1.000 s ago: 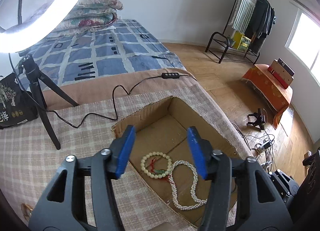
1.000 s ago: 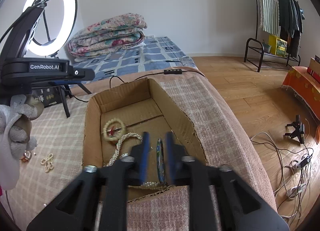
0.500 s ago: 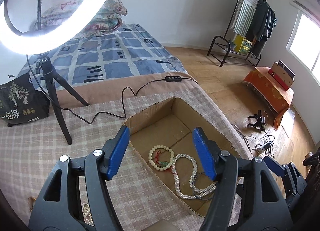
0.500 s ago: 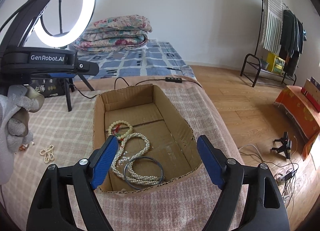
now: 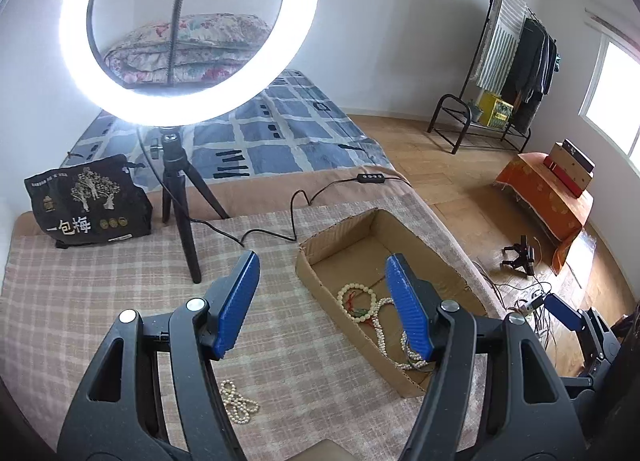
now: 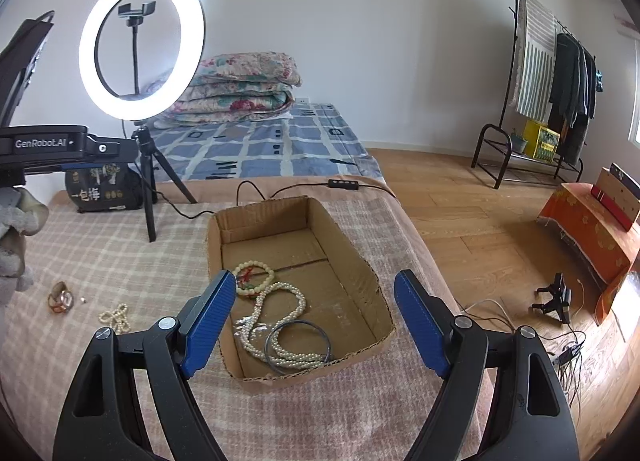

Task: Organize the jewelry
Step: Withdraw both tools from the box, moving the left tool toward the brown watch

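Note:
A cardboard box [image 6: 216,245] [image 5: 316,261] lies on the checked cloth. It holds a cream bead bracelet [image 6: 254,277] [image 5: 356,299], a long pearl necklace [image 6: 280,313] [image 5: 380,325] and a dark bangle [image 6: 298,345]. My right gripper [image 6: 315,277] hangs open above the box's near end, nothing between its fingers. My left gripper [image 5: 321,257] is open and empty too, over the cloth by the box's left wall. A small pearl bracelet [image 6: 116,317] [image 5: 238,401] and an orange ring-like piece [image 6: 61,298] lie on the cloth left of the box.
A lit ring light [image 5: 188,33] [image 6: 140,45] on a black tripod stands behind the box, its cable [image 5: 296,201] trailing past the box's far end. A black bag [image 5: 88,201] sits at the back left. A gloved hand [image 6: 16,229] holds the left gripper. The bed edge drops to the floor on the right.
My right gripper opened and let go of the dark bangle, which now lies in the box. Both grippers rose and drew back; the left one swung leftward, off the box.

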The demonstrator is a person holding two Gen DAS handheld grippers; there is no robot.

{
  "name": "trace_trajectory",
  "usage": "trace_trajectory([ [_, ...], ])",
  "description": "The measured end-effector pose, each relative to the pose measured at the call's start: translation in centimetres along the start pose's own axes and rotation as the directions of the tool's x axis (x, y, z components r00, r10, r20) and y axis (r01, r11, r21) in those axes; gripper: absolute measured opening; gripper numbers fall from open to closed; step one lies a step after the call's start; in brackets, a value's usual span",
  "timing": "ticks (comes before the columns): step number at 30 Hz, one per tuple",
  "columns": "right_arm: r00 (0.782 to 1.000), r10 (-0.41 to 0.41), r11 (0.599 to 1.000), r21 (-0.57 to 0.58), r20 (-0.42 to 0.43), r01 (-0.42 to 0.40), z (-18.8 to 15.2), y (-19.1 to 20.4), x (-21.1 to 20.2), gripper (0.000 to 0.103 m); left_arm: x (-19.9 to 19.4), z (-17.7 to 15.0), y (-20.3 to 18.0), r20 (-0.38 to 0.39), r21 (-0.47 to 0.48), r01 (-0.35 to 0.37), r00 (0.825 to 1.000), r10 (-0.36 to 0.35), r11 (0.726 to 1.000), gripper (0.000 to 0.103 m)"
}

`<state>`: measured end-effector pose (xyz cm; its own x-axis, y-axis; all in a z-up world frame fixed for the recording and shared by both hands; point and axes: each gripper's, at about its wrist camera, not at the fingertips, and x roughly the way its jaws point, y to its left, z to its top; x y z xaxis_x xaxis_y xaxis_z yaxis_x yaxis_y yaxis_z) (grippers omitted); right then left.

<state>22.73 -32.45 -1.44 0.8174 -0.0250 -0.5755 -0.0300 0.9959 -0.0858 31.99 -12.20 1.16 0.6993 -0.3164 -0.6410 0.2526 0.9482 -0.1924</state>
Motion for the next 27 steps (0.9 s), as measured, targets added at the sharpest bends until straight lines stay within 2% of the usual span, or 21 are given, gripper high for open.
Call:
trace_trajectory([
  [9, 0.999, 0.013, 0.999, -0.032, 0.032, -0.012, -0.2, 1.6, -1.6, 0.081, -5.1, -1.4, 4.0, 0.033, -0.012, -0.046, 0.998, 0.046, 0.999, 0.067],
  [14, 0.995, 0.092, 0.995, -0.043, 0.041, -0.090, -0.1, 3.1, -1.7, 0.081, -7.8, -4.5, 7.9, 0.015, -0.047, -0.072, 0.997, 0.073, 0.996, 0.067],
  [17, 0.992, 0.114, 0.992, -0.063, 0.045, -0.111, -0.3, 4.2, -1.5, 0.081, -8.8, -6.3, 10.3, -0.010, -0.040, -0.121, 0.993, 0.121, 0.992, 0.067],
  [20, 0.989, 0.142, 0.988, -0.070, 0.034, -0.140, -0.3, 5.3, -1.0, 0.081, -9.6, -7.9, 13.2, -0.013, -0.095, -0.163, 0.987, 0.163, 0.982, 0.067],
  [27, 0.975, 0.221, 0.974, -0.052, -0.006, -0.221, -0.4, 7.7, 0.9, 0.081, -9.1, -10.8, 19.1, -0.068, -0.226, -0.189, 0.982, 0.178, 0.956, 0.067],
])
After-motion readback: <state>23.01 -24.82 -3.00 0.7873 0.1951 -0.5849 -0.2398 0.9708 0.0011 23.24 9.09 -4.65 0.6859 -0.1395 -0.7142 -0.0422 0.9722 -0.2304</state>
